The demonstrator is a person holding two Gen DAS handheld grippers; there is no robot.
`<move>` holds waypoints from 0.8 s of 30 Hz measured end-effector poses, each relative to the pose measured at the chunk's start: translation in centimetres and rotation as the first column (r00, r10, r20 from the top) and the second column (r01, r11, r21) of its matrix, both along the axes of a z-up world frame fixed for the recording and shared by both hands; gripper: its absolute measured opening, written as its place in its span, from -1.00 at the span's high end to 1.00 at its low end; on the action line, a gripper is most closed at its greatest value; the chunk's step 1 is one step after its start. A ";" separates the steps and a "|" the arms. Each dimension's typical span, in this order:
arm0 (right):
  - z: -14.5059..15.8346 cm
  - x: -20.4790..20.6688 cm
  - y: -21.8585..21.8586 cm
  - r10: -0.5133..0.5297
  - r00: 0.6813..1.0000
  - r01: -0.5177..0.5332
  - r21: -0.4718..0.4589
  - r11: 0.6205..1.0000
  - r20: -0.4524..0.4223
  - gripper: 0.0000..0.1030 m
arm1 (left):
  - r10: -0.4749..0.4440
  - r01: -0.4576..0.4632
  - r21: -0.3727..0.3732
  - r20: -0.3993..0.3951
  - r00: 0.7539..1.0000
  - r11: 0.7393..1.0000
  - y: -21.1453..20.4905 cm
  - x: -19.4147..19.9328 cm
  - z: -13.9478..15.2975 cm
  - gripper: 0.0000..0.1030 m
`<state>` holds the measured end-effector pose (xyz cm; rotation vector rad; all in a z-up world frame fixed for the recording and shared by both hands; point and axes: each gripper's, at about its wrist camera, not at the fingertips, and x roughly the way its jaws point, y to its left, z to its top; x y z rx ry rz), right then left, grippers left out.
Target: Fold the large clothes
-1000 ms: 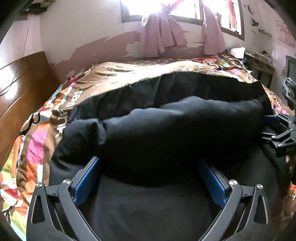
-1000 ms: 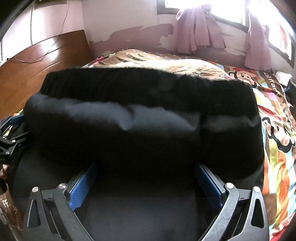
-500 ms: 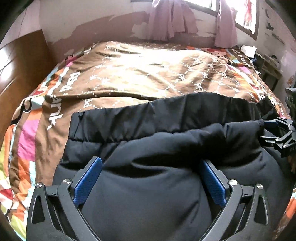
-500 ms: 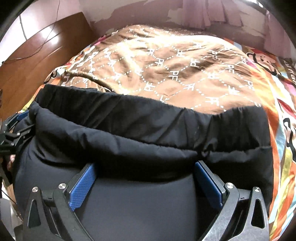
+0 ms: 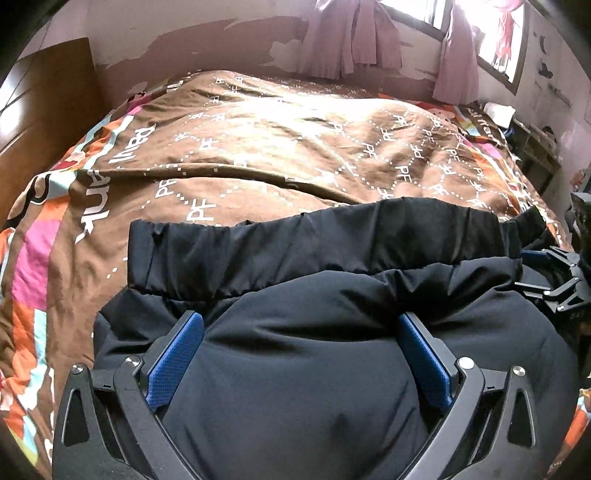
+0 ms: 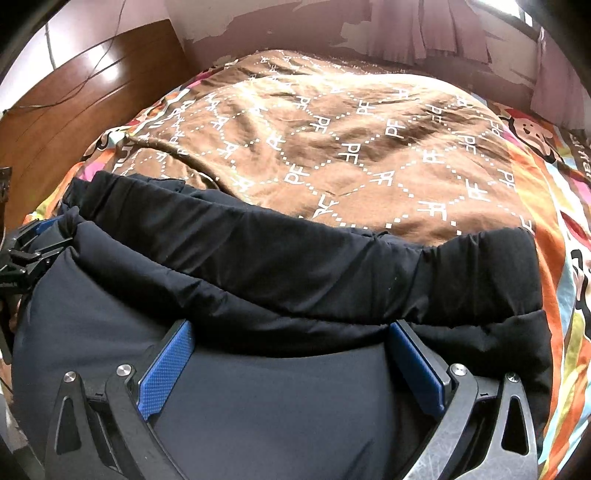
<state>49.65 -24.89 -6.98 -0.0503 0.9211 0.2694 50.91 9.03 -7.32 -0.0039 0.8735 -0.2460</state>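
Lowered since a second ago, the black padded garment [image 5: 314,369] now lies along the bed's [image 5: 258,155] near edge. Left gripper [image 5: 301,354] and right gripper [image 6: 291,358] jaws stand apart, apparently bracketing the fold. Soft, bulky, slippery; grip the hem corners.

The left wrist view was taken from close above the black garment [image 5: 295,369], faced toward the window wall at 12 o'clock, with the right gripper [image 5: 554,280] seen at 3 o'clock. The right wrist view was set equally near and faced the same way, with the left gripper [image 6: 26,254] at 9 o'clock. The garment, the brown quilt [image 5: 295,147] on the bed and the curtains [image 6: 424,29] were shared by both views.
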 end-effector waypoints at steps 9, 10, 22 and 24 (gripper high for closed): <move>-0.6 -0.6 -0.1 0.000 0.999 -0.001 0.018 1.000 0.050 -1.00 | 0.006 -0.004 -0.045 0.053 0.999 0.999 0.0 -0.5 -0.4 -0.99; -0.7 -0.6 -0.1 0.000 0.999 -0.001 0.022 1.000 0.051 -1.00 | 0.006 -0.004 -0.050 0.055 0.998 0.999 0.0 -0.5 -0.4 -0.99; -1.0 -0.5 0.0 -0.004 0.997 0.002 0.023 1.000 0.071 -1.00 | 0.008 -0.003 -0.065 0.065 0.998 0.998 0.1 -0.5 -0.6 -0.99; -1.0 -0.5 -0.1 -0.004 0.998 0.002 0.024 1.000 0.071 -1.00 | 0.008 -0.003 -0.064 0.064 0.998 0.998 0.1 -0.5 -0.6 -0.99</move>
